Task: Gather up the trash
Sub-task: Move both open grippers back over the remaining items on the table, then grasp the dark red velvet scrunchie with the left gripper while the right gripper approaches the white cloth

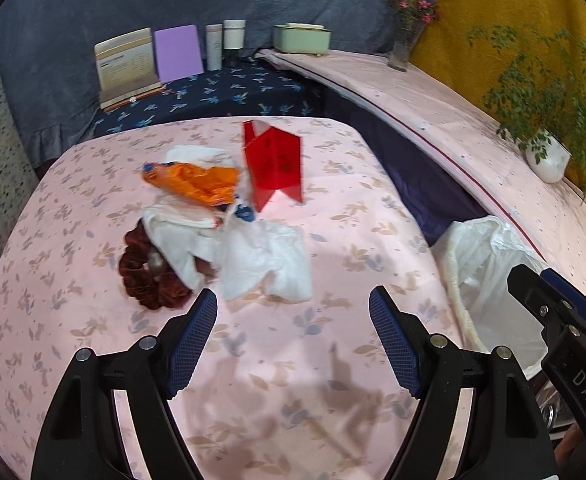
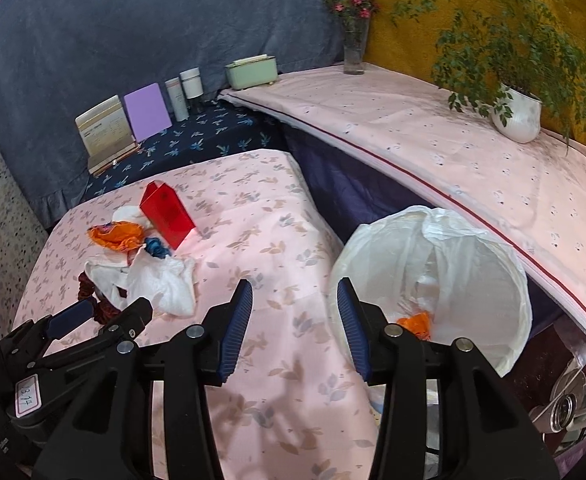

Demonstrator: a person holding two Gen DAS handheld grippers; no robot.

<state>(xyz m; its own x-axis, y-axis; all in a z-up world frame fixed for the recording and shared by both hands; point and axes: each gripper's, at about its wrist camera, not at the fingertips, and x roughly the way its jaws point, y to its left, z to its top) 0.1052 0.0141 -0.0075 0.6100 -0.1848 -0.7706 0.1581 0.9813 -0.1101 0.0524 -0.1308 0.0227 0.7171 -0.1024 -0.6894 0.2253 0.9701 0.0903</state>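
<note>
A heap of trash lies on the pink flowered table cover [image 1: 333, 360]: an orange wrapper [image 1: 197, 182], crumpled white tissues [image 1: 265, 256], a small blue scrap [image 1: 245, 213] and a dark red scrunchie [image 1: 145, 276] partly under the tissues. A red folded card [image 1: 273, 164] stands beside them. My left gripper [image 1: 293, 300] hangs open just in front of the tissues, holding nothing. My right gripper [image 2: 295, 290] is open and holds nothing, at the rim of a bin with a white liner [image 2: 493, 264]. An orange wrapper [image 2: 415, 324] lies inside the bin.
Right of the table and higher runs a pink-covered ledge [image 2: 433, 152] with a white potted plant [image 2: 517, 112] and a flower vase [image 2: 353, 52]. Behind, on dark blue cloth, stand a booklet [image 1: 127, 64], a purple card [image 1: 179, 52], two cups and a green box [image 1: 303, 38].
</note>
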